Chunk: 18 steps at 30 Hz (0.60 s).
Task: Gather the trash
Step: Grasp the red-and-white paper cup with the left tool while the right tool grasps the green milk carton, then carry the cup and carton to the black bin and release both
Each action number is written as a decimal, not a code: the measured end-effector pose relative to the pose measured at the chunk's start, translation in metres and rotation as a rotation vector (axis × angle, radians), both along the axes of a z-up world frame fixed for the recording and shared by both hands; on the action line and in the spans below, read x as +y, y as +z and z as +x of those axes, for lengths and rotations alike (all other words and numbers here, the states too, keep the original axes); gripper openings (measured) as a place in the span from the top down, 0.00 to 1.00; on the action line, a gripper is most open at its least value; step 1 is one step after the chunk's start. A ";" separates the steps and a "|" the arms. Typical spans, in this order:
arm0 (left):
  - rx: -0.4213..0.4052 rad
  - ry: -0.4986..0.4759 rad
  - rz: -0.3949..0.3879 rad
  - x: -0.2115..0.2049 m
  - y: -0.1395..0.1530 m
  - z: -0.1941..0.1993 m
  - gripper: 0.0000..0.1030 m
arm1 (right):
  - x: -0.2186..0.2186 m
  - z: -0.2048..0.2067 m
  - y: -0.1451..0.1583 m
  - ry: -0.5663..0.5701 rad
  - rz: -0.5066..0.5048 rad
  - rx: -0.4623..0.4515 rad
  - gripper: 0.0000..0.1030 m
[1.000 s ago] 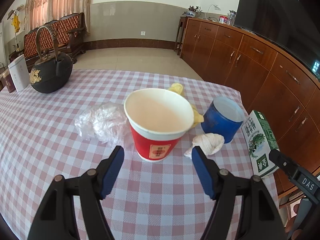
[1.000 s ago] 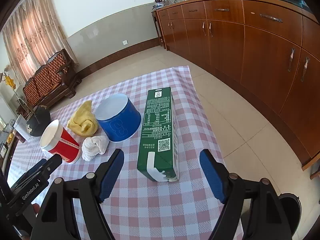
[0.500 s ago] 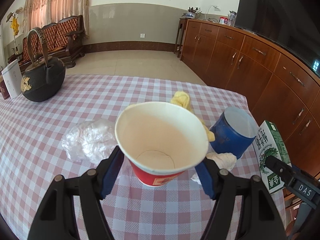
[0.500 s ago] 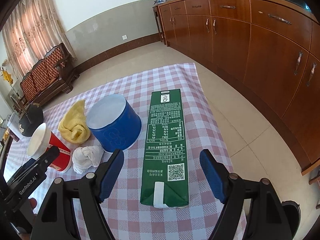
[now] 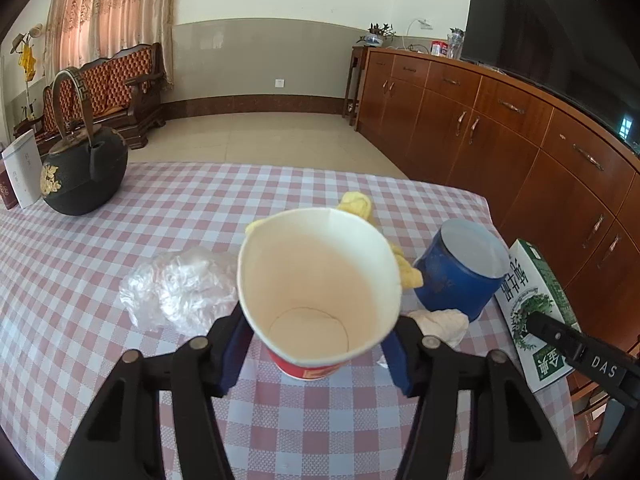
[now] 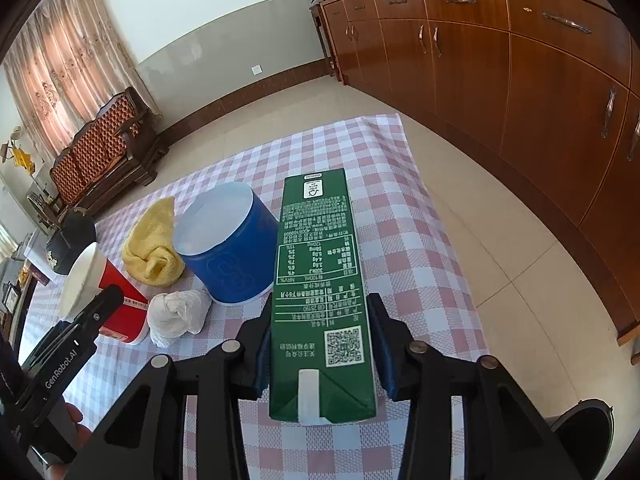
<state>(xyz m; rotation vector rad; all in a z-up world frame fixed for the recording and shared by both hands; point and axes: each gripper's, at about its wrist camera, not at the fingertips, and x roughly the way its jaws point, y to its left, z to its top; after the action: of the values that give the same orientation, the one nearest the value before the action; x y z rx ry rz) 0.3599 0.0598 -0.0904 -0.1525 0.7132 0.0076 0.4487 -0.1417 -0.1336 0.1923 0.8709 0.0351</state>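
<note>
Both jaws pinch: left gripper [image 5: 318,354] squeezes paper cup [image 5: 318,284], right gripper [image 6: 320,350] clamps carton [image 6: 320,288].

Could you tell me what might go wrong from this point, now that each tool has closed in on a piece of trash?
1. The left tool is squeezing the red paper cup; its rim is already bent out of round, so it could crumple or slip.
2. The right tool grips the green carton near one end, so it may sag or swing when lifted.
3. The carton lies close beside the blue tub and could knock it.
</note>
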 end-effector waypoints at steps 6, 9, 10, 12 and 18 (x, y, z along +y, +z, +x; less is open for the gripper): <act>-0.016 -0.008 -0.010 0.003 0.008 -0.017 0.44 | -0.002 -0.014 0.010 -0.009 0.006 -0.034 0.61; -0.020 -0.017 -0.012 0.005 0.014 -0.029 0.44 | -0.003 -0.026 0.014 -0.004 0.010 -0.041 0.61; -0.020 -0.022 -0.017 0.006 0.016 -0.033 0.44 | -0.003 -0.030 0.016 -0.003 0.006 -0.045 0.61; -0.021 -0.029 -0.022 0.007 0.020 -0.041 0.44 | -0.005 -0.040 0.020 -0.002 0.013 -0.049 0.61; -0.015 -0.049 -0.035 0.003 0.027 -0.069 0.44 | -0.004 -0.073 0.028 0.008 0.032 -0.052 0.61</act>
<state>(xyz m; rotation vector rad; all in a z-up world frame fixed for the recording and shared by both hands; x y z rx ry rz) 0.2914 0.0627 -0.0632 -0.1679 0.7022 -0.0530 0.3761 -0.1460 -0.1057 0.2168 0.8201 0.0606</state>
